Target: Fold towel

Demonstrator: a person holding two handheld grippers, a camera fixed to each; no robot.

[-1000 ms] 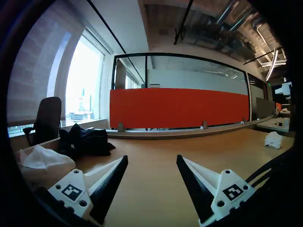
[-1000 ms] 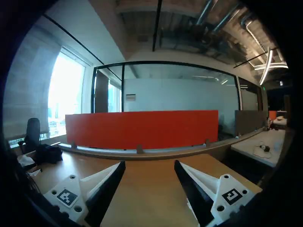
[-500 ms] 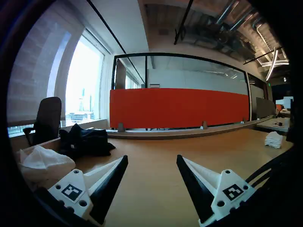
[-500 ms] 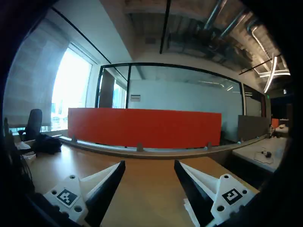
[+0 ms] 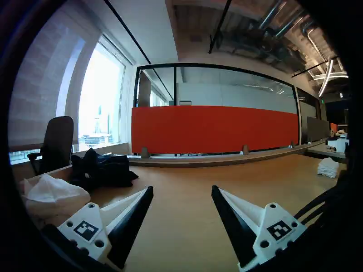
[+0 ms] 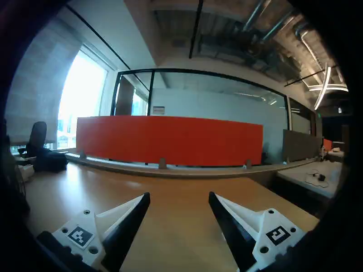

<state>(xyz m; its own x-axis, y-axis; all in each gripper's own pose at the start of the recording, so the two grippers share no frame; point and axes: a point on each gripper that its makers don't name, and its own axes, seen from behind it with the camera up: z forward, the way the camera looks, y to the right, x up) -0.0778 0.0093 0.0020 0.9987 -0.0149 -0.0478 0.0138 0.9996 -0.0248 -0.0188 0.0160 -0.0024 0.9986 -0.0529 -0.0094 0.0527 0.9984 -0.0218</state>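
At the far left of the desk [image 5: 181,174] a crumpled white towel [image 5: 52,196] lies just beside a dark bundle of cloth [image 5: 102,170]. Soft, light and limp, it is probably best pinched at two corners. The left gripper [image 5: 181,188] hovers with jaws apart, holding nothing. A folded white cloth [image 5: 327,167] sits far right. The right gripper [image 6: 179,194] has its jaws likewise spread and empty above the desk.

Nothing legible, seemingly, even wall sign [image 6: 158,109]
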